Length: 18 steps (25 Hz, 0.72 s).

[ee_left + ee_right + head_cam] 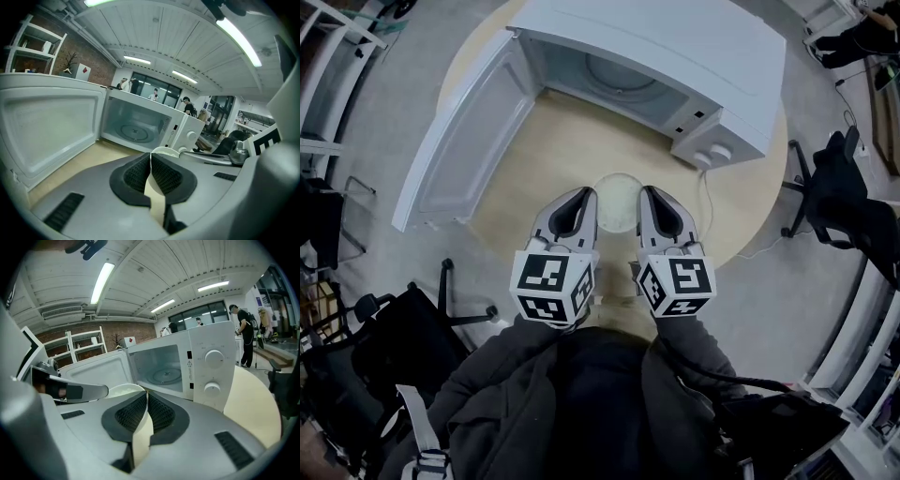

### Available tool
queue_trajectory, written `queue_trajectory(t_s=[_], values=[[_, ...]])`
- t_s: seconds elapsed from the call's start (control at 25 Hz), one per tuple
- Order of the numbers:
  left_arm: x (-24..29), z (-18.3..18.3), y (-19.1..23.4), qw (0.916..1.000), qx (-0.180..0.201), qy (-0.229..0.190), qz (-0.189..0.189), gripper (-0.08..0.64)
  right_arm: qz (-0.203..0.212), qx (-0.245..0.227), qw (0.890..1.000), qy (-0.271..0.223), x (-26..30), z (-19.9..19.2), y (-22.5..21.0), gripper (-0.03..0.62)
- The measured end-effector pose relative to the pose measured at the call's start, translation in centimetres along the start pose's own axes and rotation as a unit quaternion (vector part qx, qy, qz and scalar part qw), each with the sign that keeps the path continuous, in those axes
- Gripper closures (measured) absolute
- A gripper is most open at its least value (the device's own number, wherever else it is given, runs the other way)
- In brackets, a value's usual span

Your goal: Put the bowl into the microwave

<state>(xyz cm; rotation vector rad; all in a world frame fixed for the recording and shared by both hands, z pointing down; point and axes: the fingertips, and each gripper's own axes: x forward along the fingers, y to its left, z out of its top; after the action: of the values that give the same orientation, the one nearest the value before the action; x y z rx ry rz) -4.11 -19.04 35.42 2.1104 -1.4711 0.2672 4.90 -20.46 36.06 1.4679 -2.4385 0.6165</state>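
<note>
A white bowl is over the round wooden table, just in front of the open microwave. My left gripper is shut on the bowl's left rim, and in the left gripper view the thin white rim runs between the black pads. My right gripper is shut on the right rim, with the bowl pinched between its pads. The microwave door swings wide to the left, and the glass turntable inside is bare. Whether the bowl rests on the table I cannot tell.
The microwave's knobs face me at the right, and a cable trails off the table edge. Black office chairs stand right of the table and more at the left. White shelving lines the far left.
</note>
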Motion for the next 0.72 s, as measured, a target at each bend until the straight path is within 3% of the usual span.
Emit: queue_trajectory(t_s=[0.52, 0.72], values=[[1.8, 0.3, -1.2, 0.9988, 0.013, 0.001, 0.047, 0.543, 0.041, 0.01, 0.999, 0.002, 1.1, 0.1, -2.4, 0.575], [3.1, 2.1, 0.4, 0.9989, 0.021, -0.009, 0.042, 0.543, 0.034, 0.008, 0.999, -0.012, 3.3, 1.5, -2.2, 0.575]])
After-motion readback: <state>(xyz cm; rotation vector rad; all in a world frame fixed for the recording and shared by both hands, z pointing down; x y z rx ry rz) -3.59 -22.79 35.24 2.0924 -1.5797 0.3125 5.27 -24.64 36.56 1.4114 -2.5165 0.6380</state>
